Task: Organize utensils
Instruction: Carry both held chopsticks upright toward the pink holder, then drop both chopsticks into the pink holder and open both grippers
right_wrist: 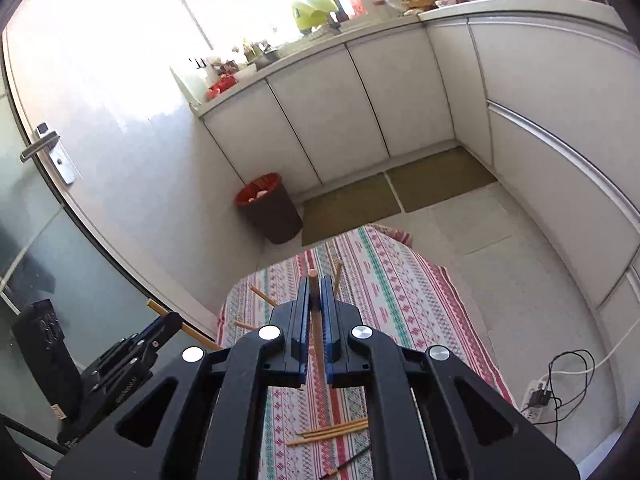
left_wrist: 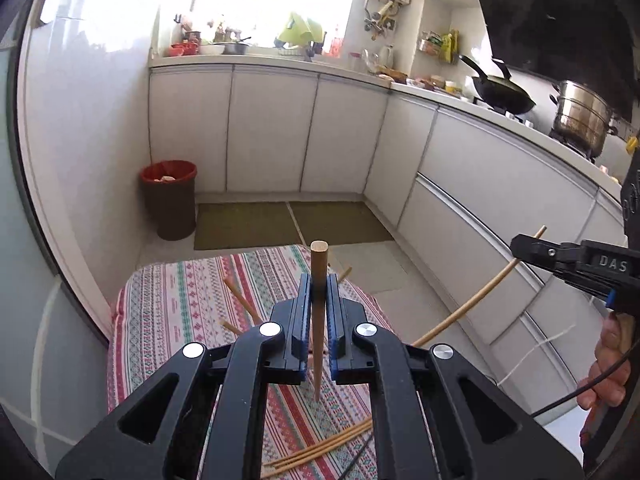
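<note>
My left gripper [left_wrist: 319, 285] is shut on one wooden chopstick [left_wrist: 319, 272] that stands nearly upright between the jaws, above a striped cloth-covered table [left_wrist: 168, 292]. My right gripper [right_wrist: 315, 288] is shut on another chopstick [right_wrist: 316, 320]; it also shows at the right of the left wrist view [left_wrist: 524, 249], with its chopstick [left_wrist: 472, 304] slanting down. The left gripper shows at the lower left of the right wrist view [right_wrist: 170, 316]. Several loose chopsticks [left_wrist: 324, 446] lie bundled on the cloth near me; they also show in the right wrist view [right_wrist: 336, 430]. Others [left_wrist: 240, 300] lie farther back.
A brown bin with a red liner [left_wrist: 170, 200] stands on the floor beyond the table. White cabinets [left_wrist: 272, 132] line the back and right under a cluttered counter with a wok [left_wrist: 504, 94] and steel pot [left_wrist: 582, 118]. A power strip [right_wrist: 538, 400] lies on the floor.
</note>
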`<control>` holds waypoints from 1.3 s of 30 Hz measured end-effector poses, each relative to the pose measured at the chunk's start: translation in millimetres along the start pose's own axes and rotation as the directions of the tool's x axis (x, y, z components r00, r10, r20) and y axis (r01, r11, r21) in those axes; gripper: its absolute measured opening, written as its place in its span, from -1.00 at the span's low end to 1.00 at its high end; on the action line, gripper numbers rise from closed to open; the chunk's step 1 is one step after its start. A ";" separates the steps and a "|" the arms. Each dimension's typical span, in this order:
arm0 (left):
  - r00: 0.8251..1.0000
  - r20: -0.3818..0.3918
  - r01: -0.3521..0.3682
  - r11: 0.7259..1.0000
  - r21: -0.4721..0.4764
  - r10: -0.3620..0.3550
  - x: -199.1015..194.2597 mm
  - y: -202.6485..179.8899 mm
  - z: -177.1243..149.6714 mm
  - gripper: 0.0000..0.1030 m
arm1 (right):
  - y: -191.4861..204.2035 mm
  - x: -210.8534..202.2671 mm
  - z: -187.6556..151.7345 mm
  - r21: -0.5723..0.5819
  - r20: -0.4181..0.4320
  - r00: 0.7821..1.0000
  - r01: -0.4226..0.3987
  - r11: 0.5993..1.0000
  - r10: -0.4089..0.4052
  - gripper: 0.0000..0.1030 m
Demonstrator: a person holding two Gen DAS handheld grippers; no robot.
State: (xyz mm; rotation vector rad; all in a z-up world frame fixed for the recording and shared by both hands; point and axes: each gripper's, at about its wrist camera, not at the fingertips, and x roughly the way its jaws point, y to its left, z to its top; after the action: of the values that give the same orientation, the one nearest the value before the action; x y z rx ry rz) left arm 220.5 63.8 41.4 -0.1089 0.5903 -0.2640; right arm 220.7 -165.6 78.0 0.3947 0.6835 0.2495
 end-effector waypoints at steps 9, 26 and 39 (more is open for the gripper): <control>0.996 0.032 -0.080 0.993 -0.083 0.083 48.9 21.2 16.6 -0.87 | 22.0 46.2 31.6 -0.043 0.034 0.999 -0.003 0.999 0.004 -0.89; 0.994 0.079 -0.067 0.981 -0.181 0.082 70.9 51.6 -10.3 0.43 | 21.9 131.8 17.1 -0.088 0.003 0.999 0.043 0.995 -0.043 -0.89; 0.984 0.081 -0.131 0.957 -0.261 0.157 49.6 80.6 -8.0 0.43 | 29.7 161.8 5.0 -0.119 -0.005 0.999 0.046 0.992 -0.047 -0.43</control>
State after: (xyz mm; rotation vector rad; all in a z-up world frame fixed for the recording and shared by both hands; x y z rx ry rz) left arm 272.9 127.3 -6.0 -0.3247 0.5266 -0.0394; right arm 342.5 -83.8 3.5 0.2635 0.6808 0.2460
